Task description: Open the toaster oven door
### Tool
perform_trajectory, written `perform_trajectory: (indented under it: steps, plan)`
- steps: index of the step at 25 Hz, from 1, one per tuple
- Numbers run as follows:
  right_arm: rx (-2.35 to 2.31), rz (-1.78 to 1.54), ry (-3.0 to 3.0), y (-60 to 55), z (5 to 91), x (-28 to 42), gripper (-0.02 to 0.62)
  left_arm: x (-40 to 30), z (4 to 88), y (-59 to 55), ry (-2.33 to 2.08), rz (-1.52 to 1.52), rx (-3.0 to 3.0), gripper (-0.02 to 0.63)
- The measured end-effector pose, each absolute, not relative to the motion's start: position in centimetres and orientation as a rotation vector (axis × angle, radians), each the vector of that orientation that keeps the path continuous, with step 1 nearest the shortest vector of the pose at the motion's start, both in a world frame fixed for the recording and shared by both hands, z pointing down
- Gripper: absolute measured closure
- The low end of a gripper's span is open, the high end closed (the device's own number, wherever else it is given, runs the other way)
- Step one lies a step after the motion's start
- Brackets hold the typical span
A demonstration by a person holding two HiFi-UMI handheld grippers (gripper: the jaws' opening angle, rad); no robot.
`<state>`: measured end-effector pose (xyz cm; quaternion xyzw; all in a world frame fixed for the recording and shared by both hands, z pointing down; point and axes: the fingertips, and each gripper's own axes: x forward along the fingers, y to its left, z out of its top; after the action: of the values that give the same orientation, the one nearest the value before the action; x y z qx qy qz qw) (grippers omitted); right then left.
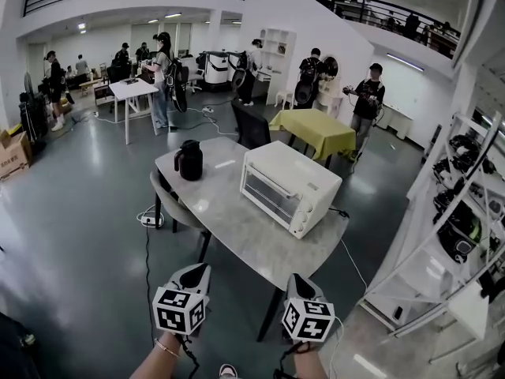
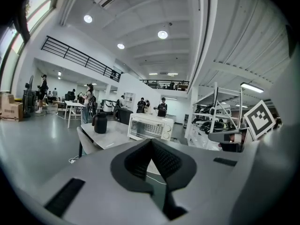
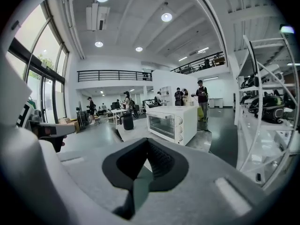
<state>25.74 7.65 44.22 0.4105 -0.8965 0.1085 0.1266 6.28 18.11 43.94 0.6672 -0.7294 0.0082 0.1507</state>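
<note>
A white toaster oven [image 1: 288, 188] stands on the grey marble table [image 1: 229, 219], its glass door closed and its knobs on the right side. Both grippers hang in front of the table's near edge, well short of the oven. My left gripper [image 1: 197, 270] and right gripper [image 1: 297, 279] each point toward the table. In the left gripper view the jaws meet at the tip [image 2: 151, 142] with nothing between them, and the oven [image 2: 149, 127] is far ahead. The right gripper [image 3: 147, 142] is likewise shut and empty, with the oven [image 3: 171, 123] ahead and slightly right.
A black jug [image 1: 189, 160] stands at the table's far left. A grey chair [image 1: 170, 204] sits at the table's left side, above a power strip [image 1: 150, 220] on the floor. A white shelving rack [image 1: 461, 212] lines the right. A yellow-green table [image 1: 316, 130] and several people are beyond.
</note>
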Motion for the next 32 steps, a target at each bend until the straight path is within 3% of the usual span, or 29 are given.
perform_trajectory:
  steps: [21,32]
  plan:
    - [1.220,0.346,-2.533,-7.1,47.1,21.6,0.591,0.4,45.5,2.9,-2.063,0.039,1.930,0.601]
    - [1.346,0.386,-2.501,-15.1,45.3,11.4,0.590,-10.4,43.5,-7.1,-1.979,0.092,2.038,0.601]
